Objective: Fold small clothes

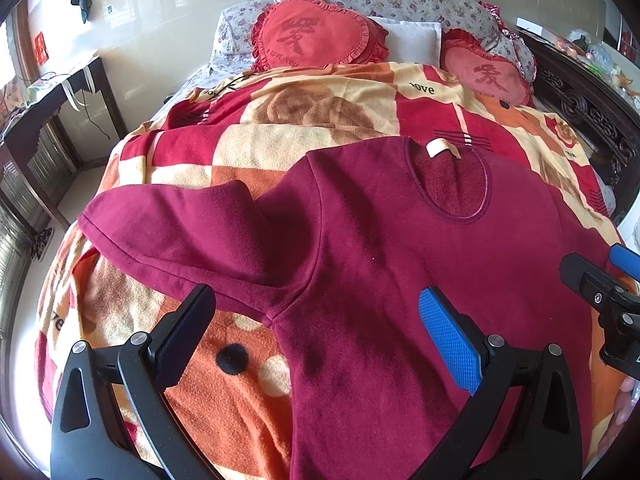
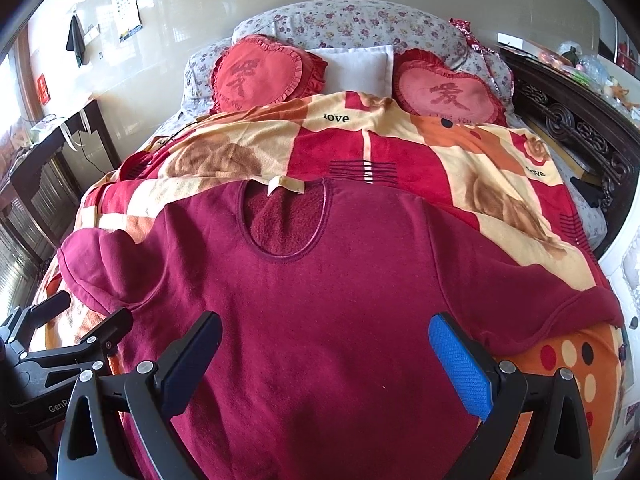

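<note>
A dark red fleece top (image 1: 400,248) lies spread flat on the bed, neck hole and white label (image 1: 436,147) towards the pillows. Its left sleeve (image 1: 180,228) stretches out to the left. My left gripper (image 1: 316,312) is open and empty, hovering over the top's left armpit area. In the right wrist view the top (image 2: 320,300) fills the middle, its right sleeve (image 2: 560,312) reaching right. My right gripper (image 2: 324,344) is open and empty above the top's lower body. Each gripper shows at the other view's edge: the right one (image 1: 608,280) and the left one (image 2: 80,320).
A red, orange and cream blanket (image 1: 280,128) covers the bed. Two red heart cushions (image 2: 264,74) (image 2: 448,94) and a white pillow (image 2: 356,66) lie at the head. A dark wooden table (image 1: 52,120) stands left; a carved dark frame (image 2: 580,132) runs along the right.
</note>
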`<control>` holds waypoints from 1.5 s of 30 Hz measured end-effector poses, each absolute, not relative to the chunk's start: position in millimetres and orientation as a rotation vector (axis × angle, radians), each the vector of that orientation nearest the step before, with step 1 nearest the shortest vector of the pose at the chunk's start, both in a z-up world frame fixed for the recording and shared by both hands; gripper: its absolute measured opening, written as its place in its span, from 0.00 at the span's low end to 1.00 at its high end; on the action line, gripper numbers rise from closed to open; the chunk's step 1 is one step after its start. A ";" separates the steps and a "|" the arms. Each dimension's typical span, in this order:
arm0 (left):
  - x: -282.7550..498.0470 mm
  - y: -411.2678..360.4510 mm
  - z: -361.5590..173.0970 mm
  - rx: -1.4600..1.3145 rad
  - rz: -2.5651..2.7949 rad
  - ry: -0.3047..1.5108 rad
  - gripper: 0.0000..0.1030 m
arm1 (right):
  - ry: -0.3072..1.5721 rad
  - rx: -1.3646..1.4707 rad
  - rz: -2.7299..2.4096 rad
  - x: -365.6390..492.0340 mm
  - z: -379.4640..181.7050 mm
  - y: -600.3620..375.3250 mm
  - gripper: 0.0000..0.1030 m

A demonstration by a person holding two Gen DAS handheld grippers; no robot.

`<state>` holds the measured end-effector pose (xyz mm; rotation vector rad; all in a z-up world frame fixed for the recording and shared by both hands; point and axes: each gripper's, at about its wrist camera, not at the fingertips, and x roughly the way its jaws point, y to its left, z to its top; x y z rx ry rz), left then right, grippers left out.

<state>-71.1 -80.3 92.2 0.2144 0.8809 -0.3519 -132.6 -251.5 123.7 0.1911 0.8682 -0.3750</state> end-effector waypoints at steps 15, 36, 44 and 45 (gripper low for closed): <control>-61.6 -75.9 80.4 0.213 -0.324 0.905 0.99 | 0.887 0.190 -0.358 -118.2 113.3 -246.6 1.00; -49.3 -72.2 73.0 0.205 -0.311 0.920 0.99 | 0.906 0.205 -0.345 -100.7 98.4 -244.1 1.00; -45.0 -70.5 69.7 0.204 -0.308 0.920 0.99 | 0.914 0.205 -0.341 -96.9 95.1 -243.4 1.00; -43.9 -69.9 69.2 0.202 -0.308 0.921 0.99 | 0.912 0.206 -0.338 -96.5 94.9 -243.1 1.00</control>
